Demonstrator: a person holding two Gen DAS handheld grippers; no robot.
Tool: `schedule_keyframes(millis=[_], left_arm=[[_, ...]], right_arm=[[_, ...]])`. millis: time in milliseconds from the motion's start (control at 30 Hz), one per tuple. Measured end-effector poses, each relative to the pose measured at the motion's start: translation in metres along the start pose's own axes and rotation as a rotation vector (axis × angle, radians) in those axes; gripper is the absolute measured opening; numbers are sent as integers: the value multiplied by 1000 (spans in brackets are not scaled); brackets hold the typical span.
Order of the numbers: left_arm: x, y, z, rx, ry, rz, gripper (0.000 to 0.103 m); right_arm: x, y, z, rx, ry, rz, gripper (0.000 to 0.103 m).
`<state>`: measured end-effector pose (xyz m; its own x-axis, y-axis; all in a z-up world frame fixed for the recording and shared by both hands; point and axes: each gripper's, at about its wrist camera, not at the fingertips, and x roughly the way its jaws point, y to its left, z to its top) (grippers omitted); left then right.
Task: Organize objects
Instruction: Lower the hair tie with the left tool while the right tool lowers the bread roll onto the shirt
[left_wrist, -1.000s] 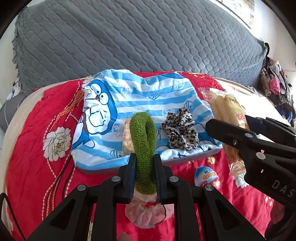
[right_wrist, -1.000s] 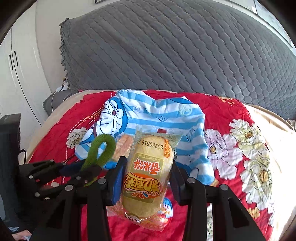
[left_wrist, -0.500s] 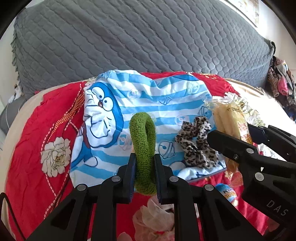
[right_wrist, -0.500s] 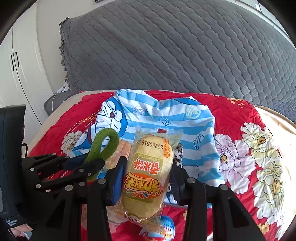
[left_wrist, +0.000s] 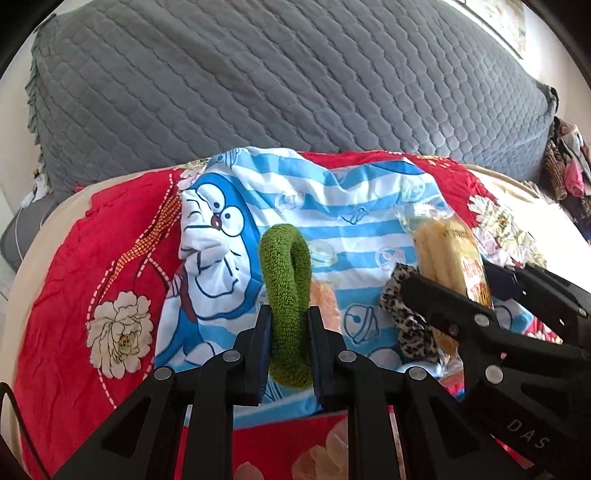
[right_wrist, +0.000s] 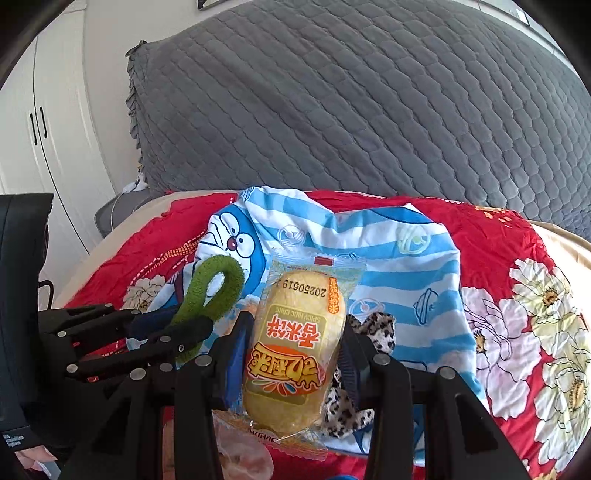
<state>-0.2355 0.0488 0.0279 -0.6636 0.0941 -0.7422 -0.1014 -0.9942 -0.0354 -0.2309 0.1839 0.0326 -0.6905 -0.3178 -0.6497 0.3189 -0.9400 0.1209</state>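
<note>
My left gripper (left_wrist: 289, 334) is shut on a green fuzzy hair tie (left_wrist: 284, 280), which stands up as a loop above the pads. In the right wrist view that hair tie (right_wrist: 214, 291) shows at left, with the left gripper (right_wrist: 184, 332) below it. My right gripper (right_wrist: 293, 350) is shut on a yellow rice-cake snack packet (right_wrist: 295, 347), seen side-on as the packet (left_wrist: 448, 254) in the left wrist view. Both hang over a blue-striped cartoon cloth (left_wrist: 332, 206) on which a leopard-print scrunchie (left_wrist: 406, 325) and an orange snack (left_wrist: 325, 299) lie.
The cloth lies on a red floral bedspread (left_wrist: 92, 258) in front of a grey quilted headboard (right_wrist: 369, 110). White wardrobe doors (right_wrist: 44, 129) stand at the left. A pile of clothes (left_wrist: 569, 173) sits at the far right.
Both grippers have moved forward and lower over the striped cloth, still holding their items. The scrunchie now lies close under the right gripper, and the egg-shaped toy has dropped out of view.
</note>
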Motion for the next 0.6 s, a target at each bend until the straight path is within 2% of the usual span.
schedule_keyframes(millis=[200,367,600], left_arm=[[12,1,4,15,-8,10,19],[25,6,5,-13,-1,10,19],[35,3,11,6,-9,17,19]], right_arm=[[12,-12,1,24,14,-10,43],[25,-19,4,18,37,-9,43],[29,-23,4,10,25,-22,44]])
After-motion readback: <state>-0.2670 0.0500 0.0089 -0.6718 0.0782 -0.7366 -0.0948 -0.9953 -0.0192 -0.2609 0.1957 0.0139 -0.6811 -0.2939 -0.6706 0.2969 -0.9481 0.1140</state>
